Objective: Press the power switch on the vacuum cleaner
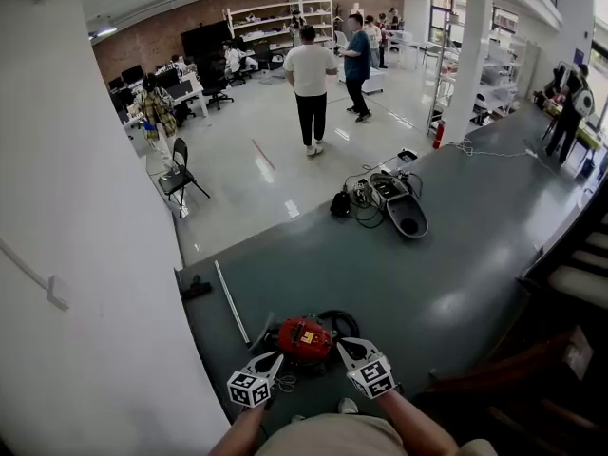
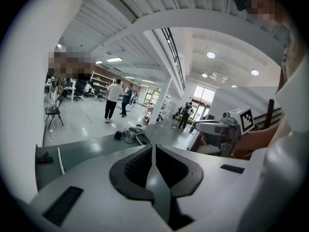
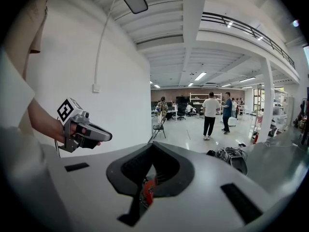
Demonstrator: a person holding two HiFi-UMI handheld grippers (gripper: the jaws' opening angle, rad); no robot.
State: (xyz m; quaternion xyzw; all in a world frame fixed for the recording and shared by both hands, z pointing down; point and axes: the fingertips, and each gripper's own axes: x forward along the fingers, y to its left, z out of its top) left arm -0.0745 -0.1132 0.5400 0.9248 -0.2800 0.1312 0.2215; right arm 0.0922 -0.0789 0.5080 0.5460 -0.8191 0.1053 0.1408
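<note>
A red vacuum cleaner [image 1: 304, 338] with a black hose coil sits on the dark grey floor just in front of me. My left gripper [image 1: 275, 360] hangs at its left side and my right gripper [image 1: 343, 349] at its right side, both just above it. In the left gripper view my left gripper [image 2: 153, 147] has its black pads together with nothing between them. My right gripper [image 3: 153, 144] is likewise shut and empty in the right gripper view. A sliver of the red vacuum cleaner [image 3: 148, 190] shows below its pads. No power switch can be made out.
A white wall [image 1: 85, 255] runs close on the left. A white rod [image 1: 231, 302] and a small black object [image 1: 195, 288] lie on the floor. Farther off sit a black machine with cables [image 1: 394, 202], a folding chair [image 1: 180, 174] and standing people [image 1: 311, 84]. Stairs [image 1: 570, 283] rise at right.
</note>
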